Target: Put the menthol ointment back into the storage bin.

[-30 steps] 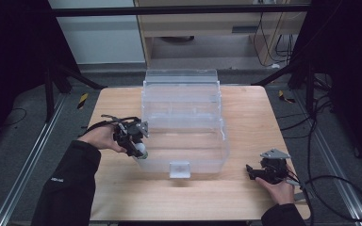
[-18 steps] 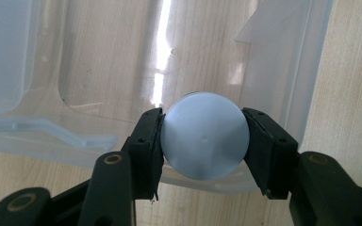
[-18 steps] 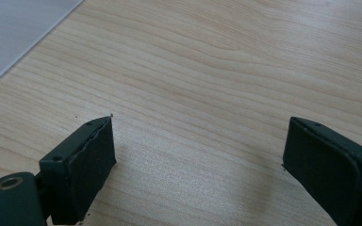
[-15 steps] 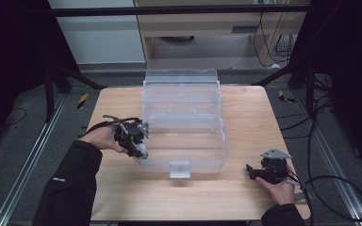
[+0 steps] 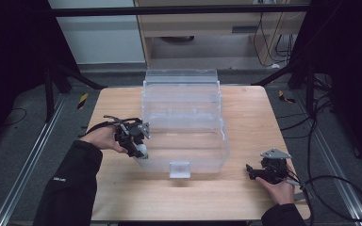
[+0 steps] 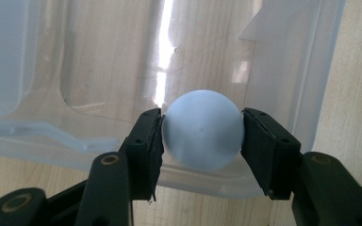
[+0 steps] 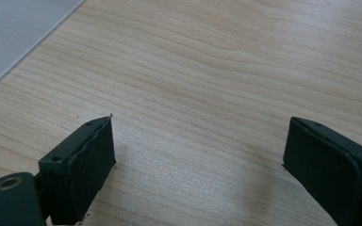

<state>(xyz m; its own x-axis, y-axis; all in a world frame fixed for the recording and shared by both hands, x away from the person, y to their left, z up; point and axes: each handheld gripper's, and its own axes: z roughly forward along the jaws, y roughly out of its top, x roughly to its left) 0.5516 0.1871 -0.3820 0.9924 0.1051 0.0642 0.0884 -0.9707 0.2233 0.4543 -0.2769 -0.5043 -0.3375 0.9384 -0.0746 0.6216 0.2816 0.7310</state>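
A pale blue ball (image 6: 202, 130) sits between the pads of my left gripper (image 6: 201, 141), and both pads touch its sides. The jaws have just been opening a little, with the ball still between them. In the high view the left gripper (image 5: 138, 146) holds the ball (image 5: 143, 150) over the front left corner of a clear plastic bin (image 5: 224, 136). The bin's floor (image 6: 103, 70) lies under the ball in the left gripper view. My right gripper (image 5: 253, 172) rests open on the wooden table (image 5: 245, 108) at the front right, with bare wood between its jaws (image 7: 198, 165).
The bin has a clear lid propped up at its back (image 5: 180, 75) and a small latch (image 5: 179, 168) on its front wall. One corner of the bin (image 7: 14, 28) reaches into the right gripper view. Cables trail off the table's right edge (image 5: 330, 179).
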